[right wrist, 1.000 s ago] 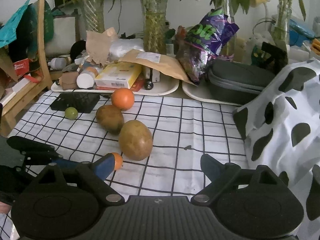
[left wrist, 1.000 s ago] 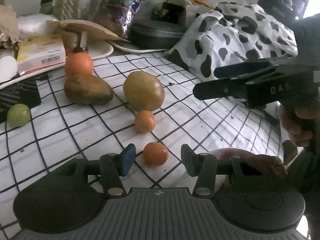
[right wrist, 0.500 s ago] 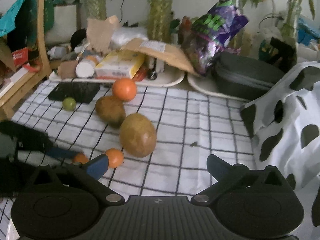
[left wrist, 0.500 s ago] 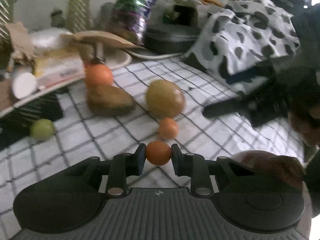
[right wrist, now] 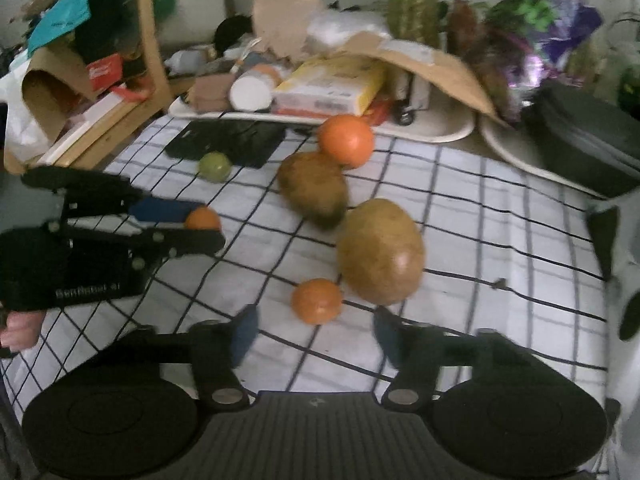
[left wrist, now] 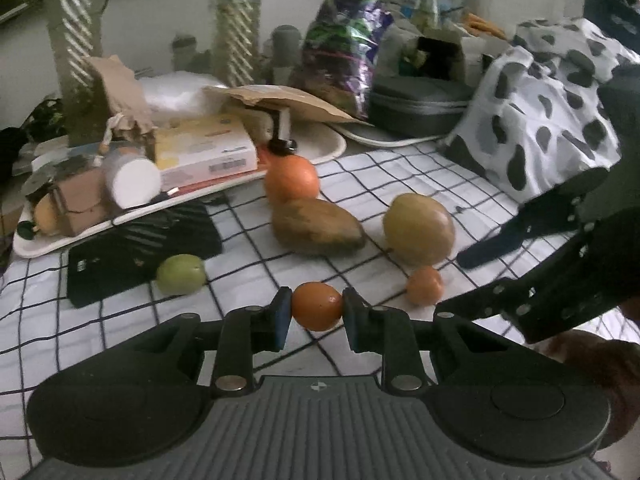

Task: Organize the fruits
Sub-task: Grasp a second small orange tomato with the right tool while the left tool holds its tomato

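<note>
Small orange (left wrist: 317, 306) between left tongs (left wrist: 316, 314); right tongs (right wrist: 314, 330) apart

Place: a lived-in home, cluttered.
Bench cover: white checked cloth (left wrist: 400, 176) carrying loose fruit.
Clutter: cream tray (left wrist: 328, 148) heaped with a yellow box (left wrist: 204, 152), brown paper and a white jar.
Greenery: plant stems in glass vases (left wrist: 234, 20) along the wall.
Fabric: cow-print cloth (left wrist: 548, 100) bunched at the side.
Snack: purple foil bag (left wrist: 344, 44).
</note>
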